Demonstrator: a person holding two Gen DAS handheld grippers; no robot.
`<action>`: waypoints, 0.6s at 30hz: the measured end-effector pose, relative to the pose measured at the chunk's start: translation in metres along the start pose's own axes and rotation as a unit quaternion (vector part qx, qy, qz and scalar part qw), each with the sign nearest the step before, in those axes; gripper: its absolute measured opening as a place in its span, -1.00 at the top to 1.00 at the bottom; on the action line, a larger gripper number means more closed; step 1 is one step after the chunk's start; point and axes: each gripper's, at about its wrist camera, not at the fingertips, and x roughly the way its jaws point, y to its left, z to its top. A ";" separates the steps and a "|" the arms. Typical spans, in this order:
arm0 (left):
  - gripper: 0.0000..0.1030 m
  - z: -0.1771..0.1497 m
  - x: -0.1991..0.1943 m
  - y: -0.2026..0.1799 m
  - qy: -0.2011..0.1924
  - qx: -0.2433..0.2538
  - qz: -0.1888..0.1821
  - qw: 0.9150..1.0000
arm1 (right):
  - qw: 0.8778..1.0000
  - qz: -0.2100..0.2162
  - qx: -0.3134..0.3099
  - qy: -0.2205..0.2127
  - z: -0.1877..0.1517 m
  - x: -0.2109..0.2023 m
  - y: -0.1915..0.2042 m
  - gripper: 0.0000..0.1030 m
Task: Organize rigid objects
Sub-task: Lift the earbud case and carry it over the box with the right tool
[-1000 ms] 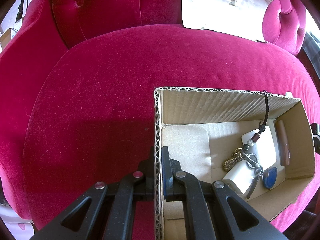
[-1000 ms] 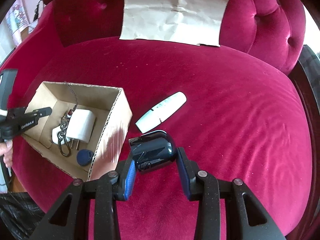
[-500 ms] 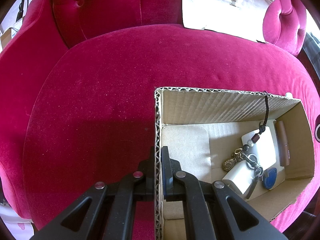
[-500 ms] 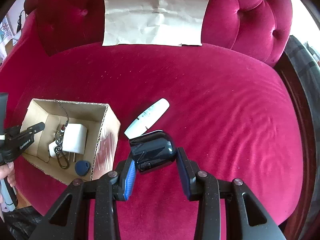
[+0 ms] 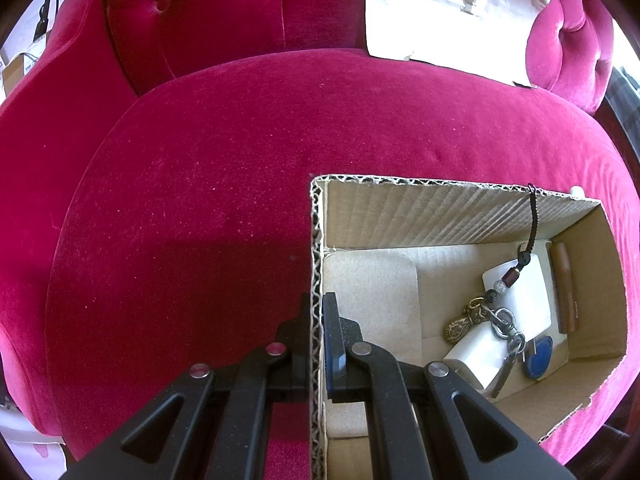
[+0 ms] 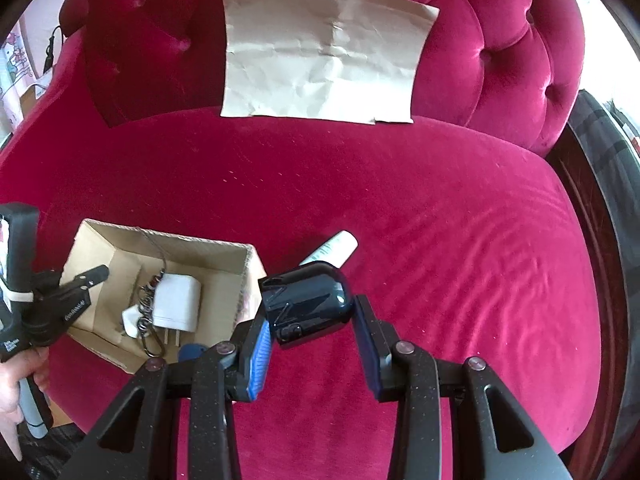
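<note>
While both hand-held grippers are engaged, parts are labelled as follows.

Right gripper (image 6: 312,332): clamped on a glossy black rounded plastic case (image 6: 306,300), held between its blue-padded fingers (image 6: 259,354) above the seat, beside the box's right wall.

Left gripper (image 5: 318,336): pinched closed on the left wall of an open brown corrugated cardboard box (image 5: 400,204), one finger outside, the other inside.

Box contents: two white square plug chargers (image 5: 516,292), a dark metal keyring with beaded black cord (image 5: 500,320) lying over them, the cord running up the far wall to its rim; a blue round tag (image 5: 538,358); a slim brown bar (image 5: 564,288) along the right wall.

White cylindrical tube (image 6: 334,250): lying on the seat just beyond the held case, outside the box.

Support: crimson velvet tufted sofa (image 6: 440,220); the box stands on its seat cushion.

Backrest: creased tan paper sheet (image 6: 320,56) leaning against it.
</note>
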 end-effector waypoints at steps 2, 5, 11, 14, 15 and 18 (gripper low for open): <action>0.93 0.000 0.000 0.000 0.000 0.000 0.000 1.000 | 1.000 0.003 -0.002 -0.003 0.001 -0.002 0.005 0.21; 0.93 0.000 0.000 0.001 -0.001 0.000 0.000 1.000 | 1.000 0.009 -0.006 -0.008 0.004 -0.005 0.013 0.21; 0.93 -0.001 0.000 0.003 -0.001 -0.002 -0.003 1.000 | 0.999 0.024 -0.012 -0.018 0.009 -0.011 0.028 0.21; 0.93 -0.001 0.000 0.003 -0.001 -0.002 -0.003 1.000 | 0.999 0.031 -0.014 -0.019 0.010 -0.011 0.036 0.21; 0.93 -0.001 0.000 0.003 -0.001 -0.002 -0.003 1.000 | 0.999 0.033 -0.015 -0.019 0.011 -0.011 0.039 0.21; 0.94 -0.001 0.000 0.003 -0.001 -0.002 -0.004 1.000 | 0.999 0.041 -0.020 -0.019 0.011 -0.009 0.047 0.21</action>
